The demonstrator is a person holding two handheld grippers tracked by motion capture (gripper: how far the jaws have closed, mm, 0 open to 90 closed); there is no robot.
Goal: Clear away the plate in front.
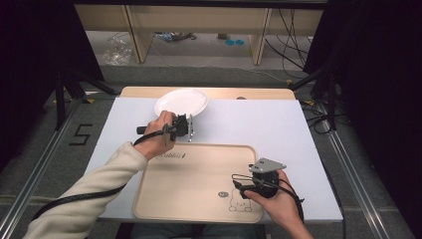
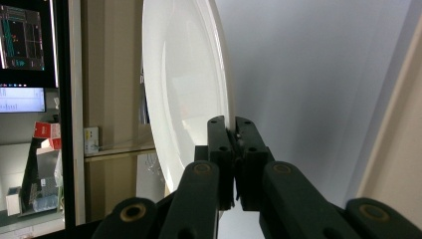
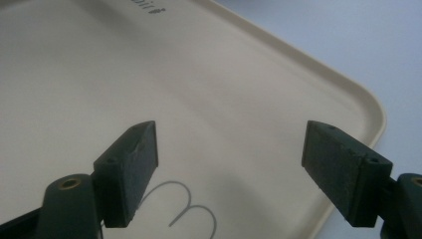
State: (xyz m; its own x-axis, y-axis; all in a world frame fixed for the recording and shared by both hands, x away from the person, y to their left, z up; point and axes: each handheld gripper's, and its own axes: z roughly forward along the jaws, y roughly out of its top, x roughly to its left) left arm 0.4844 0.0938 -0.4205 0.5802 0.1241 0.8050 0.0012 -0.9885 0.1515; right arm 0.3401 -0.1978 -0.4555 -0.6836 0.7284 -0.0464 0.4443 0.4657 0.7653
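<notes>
Pinching the near rim of the white plate (image 1: 181, 102) with my left tool (image 1: 189, 128), I have the pads pressed together on the plate's edge, so that in the left gripper view the plate (image 2: 184, 94) rises straight ahead of the jaws with the rim caught between them. The plate sits just beyond this tool, at the far side of the white table (image 1: 278, 124), and the beige tray (image 1: 194, 181) lies behind the tool, nearer to me. I judge the edge grip is chosen because a shallow plate offers nothing else to hold, and the tray looks like the place it should go.

My right tool (image 1: 241, 185) hovers over the tray's near right corner with its jaws spread wide and nothing between them; below it I see the tray (image 3: 209, 99) floor and part of a printed line drawing (image 3: 191, 214). I read that as waiting, ready to steady the tray
</notes>
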